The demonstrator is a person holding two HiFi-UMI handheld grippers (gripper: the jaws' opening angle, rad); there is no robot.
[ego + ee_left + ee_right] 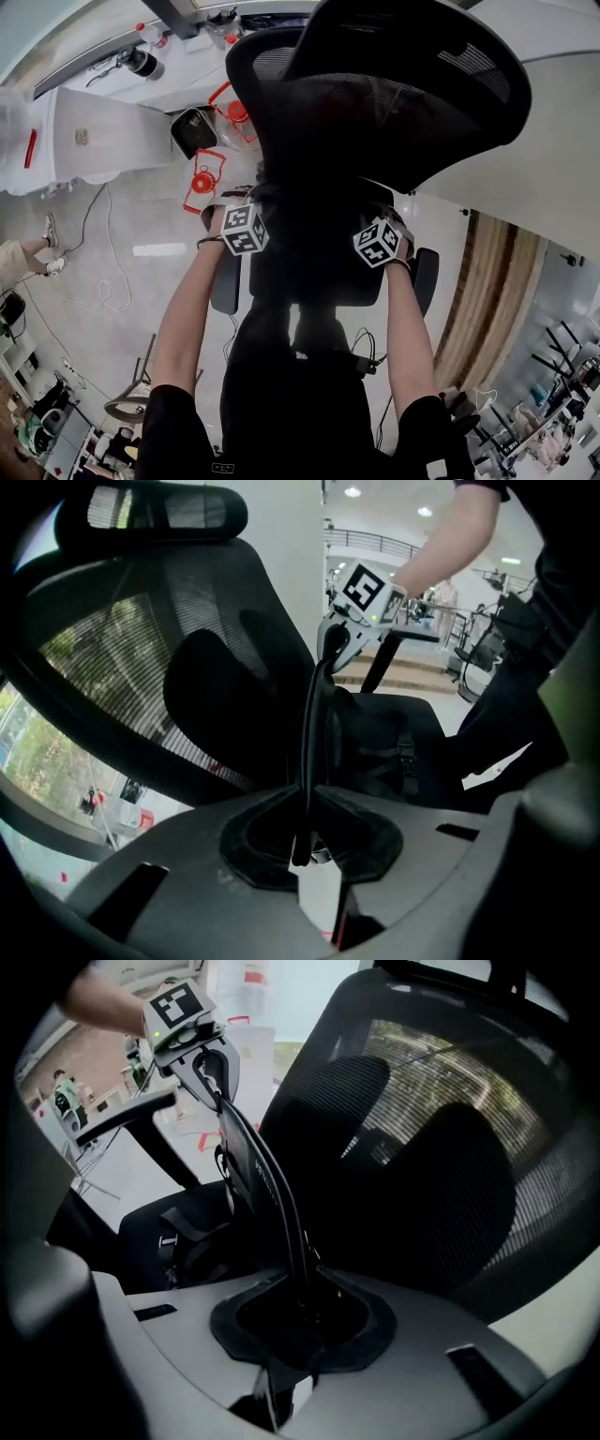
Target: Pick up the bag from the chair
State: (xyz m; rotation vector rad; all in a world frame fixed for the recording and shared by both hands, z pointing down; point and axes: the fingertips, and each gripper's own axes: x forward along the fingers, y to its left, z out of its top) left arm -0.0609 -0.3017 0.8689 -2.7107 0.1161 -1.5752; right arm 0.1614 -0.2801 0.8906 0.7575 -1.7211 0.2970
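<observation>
A black bag (314,258) lies on the seat of a black mesh-backed office chair (403,84). In the left gripper view the bag (380,742) sits low on the seat, with buckled straps showing on its side. A thin black strap (312,733) rises from it and runs taut between both grippers. My left gripper (307,834) is shut on one end of that strap. My right gripper (300,1299) is shut on the strap (272,1194) at the other end. In the head view the left gripper (244,228) and right gripper (378,242) hang side by side over the seat.
The chair's armrests (226,281) (427,277) flank the seat and its tall backrest (441,1147) stands just behind the bag. On the floor beyond lie red frames (202,183), a white cabinet (94,136) and loose cables (103,281).
</observation>
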